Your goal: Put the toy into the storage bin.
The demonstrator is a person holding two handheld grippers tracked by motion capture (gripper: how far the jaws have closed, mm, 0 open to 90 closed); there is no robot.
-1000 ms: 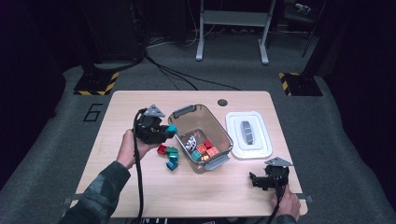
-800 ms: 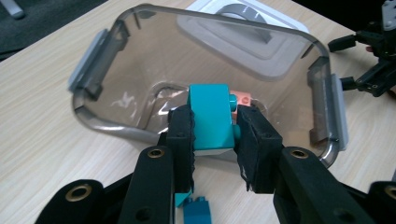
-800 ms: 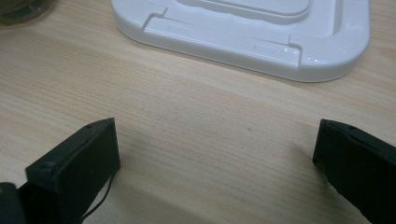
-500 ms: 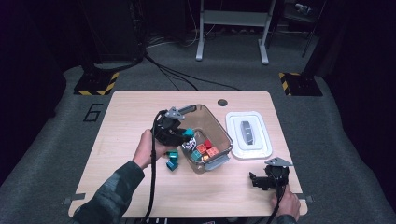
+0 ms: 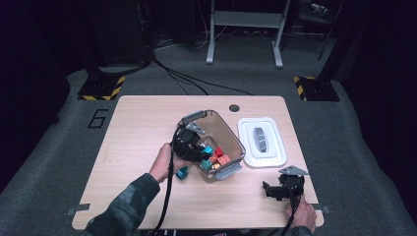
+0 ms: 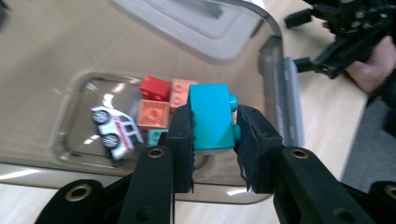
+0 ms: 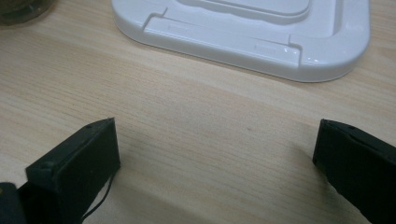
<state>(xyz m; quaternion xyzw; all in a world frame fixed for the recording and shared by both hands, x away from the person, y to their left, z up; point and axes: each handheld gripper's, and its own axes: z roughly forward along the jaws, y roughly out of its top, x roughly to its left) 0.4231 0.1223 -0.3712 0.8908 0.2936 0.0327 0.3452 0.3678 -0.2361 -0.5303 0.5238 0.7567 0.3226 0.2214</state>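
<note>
My left gripper (image 6: 215, 135) is shut on a teal brick (image 6: 211, 116), held over the clear plastic bin (image 5: 231, 139) in the middle of the table. Inside the bin lie a red brick (image 6: 155, 87), orange bricks (image 6: 153, 115) and a small white toy car (image 6: 116, 132). In the high view the left gripper (image 5: 205, 152) hangs over the bin's left part with the teal brick (image 5: 208, 150) at its tip. My right gripper (image 5: 269, 190) rests near the table's front right edge, and its jaws stand wide apart over bare wood (image 7: 215, 154).
A white lid (image 5: 261, 142) lies flat to the right of the bin; its edge (image 7: 243, 42) lies just beyond my right gripper. Another teal brick (image 5: 182, 173) sits on the table left of the bin, by the left hand.
The left gripper has carried the teal brick rightward and down, from left of the bin to over its inside. The right gripper has stayed still.
</note>
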